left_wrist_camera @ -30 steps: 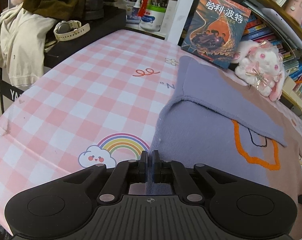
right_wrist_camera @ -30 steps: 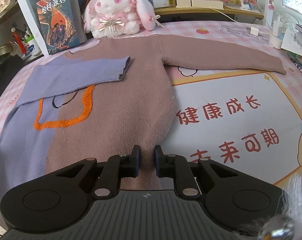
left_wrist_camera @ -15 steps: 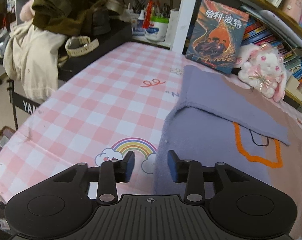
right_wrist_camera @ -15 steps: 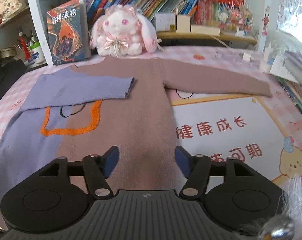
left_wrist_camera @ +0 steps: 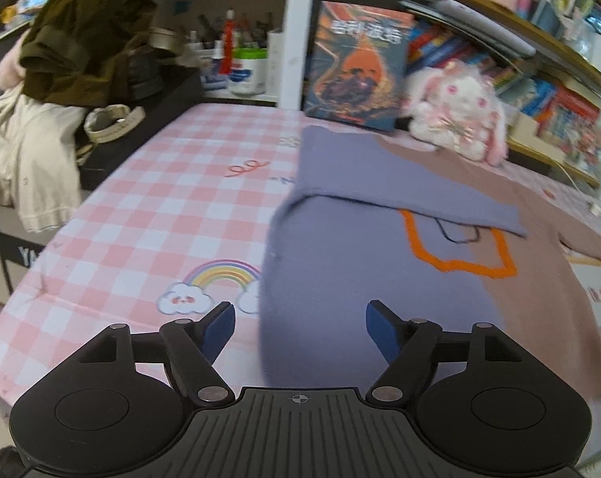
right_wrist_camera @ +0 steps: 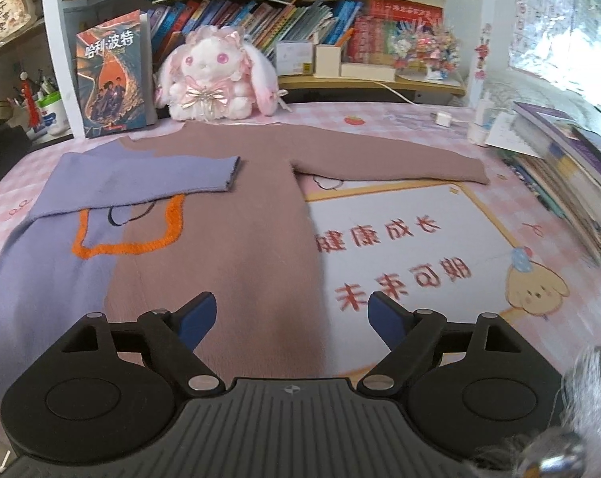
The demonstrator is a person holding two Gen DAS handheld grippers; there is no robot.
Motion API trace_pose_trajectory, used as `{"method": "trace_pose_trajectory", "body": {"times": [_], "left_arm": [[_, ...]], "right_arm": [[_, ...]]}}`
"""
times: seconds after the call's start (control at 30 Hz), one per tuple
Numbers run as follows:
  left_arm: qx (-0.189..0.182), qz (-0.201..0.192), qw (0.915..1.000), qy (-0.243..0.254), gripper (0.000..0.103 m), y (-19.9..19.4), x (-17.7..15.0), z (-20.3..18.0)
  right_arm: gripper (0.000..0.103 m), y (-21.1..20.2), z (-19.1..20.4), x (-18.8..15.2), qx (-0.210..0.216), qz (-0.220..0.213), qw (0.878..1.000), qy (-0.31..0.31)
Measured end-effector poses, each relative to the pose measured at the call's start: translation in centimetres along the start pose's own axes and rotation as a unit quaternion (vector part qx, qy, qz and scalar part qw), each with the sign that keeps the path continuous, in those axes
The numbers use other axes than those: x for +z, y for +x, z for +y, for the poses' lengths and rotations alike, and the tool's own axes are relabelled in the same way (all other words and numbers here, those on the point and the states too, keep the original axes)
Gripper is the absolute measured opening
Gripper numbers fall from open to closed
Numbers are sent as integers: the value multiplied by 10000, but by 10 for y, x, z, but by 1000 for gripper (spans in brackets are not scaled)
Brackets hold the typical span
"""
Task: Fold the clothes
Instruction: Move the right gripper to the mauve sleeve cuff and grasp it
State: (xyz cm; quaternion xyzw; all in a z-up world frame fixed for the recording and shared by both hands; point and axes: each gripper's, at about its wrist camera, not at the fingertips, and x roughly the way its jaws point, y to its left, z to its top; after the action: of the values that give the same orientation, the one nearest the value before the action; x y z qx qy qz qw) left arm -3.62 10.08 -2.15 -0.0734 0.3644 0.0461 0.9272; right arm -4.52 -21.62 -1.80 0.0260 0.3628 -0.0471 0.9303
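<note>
Knit sweater (right_wrist_camera: 220, 263) (hem hidden) lies under both opening, empty tongs (left_wrist_camera: 300, 328) (right_wrist_camera: 291, 318).

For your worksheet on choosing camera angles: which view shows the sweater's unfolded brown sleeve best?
The right wrist view. There the brown sleeve lies stretched flat across the table, seen whole from shoulder to cuff. The left wrist view catches only a short part of it at the picture's right edge.
</note>
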Motion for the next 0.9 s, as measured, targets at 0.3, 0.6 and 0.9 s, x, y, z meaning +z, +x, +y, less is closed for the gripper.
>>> {"method": "trace_pose_trajectory", "body": {"times": [0.3,0.6,0.9], "left_arm": [[-651,29,9971,383,75,3,-5,-25],[-789,54,9955,526,75,12,-1,-43],[-779,82,9950,617,75,24,5,-82]], "right_arm": [[83,-23,-22,-16,-564,-31,9977,376],[83,-21,-35,-17,-658,-24,9966,503],[83,2,-61,-6,-512,56,9973,516]]}}
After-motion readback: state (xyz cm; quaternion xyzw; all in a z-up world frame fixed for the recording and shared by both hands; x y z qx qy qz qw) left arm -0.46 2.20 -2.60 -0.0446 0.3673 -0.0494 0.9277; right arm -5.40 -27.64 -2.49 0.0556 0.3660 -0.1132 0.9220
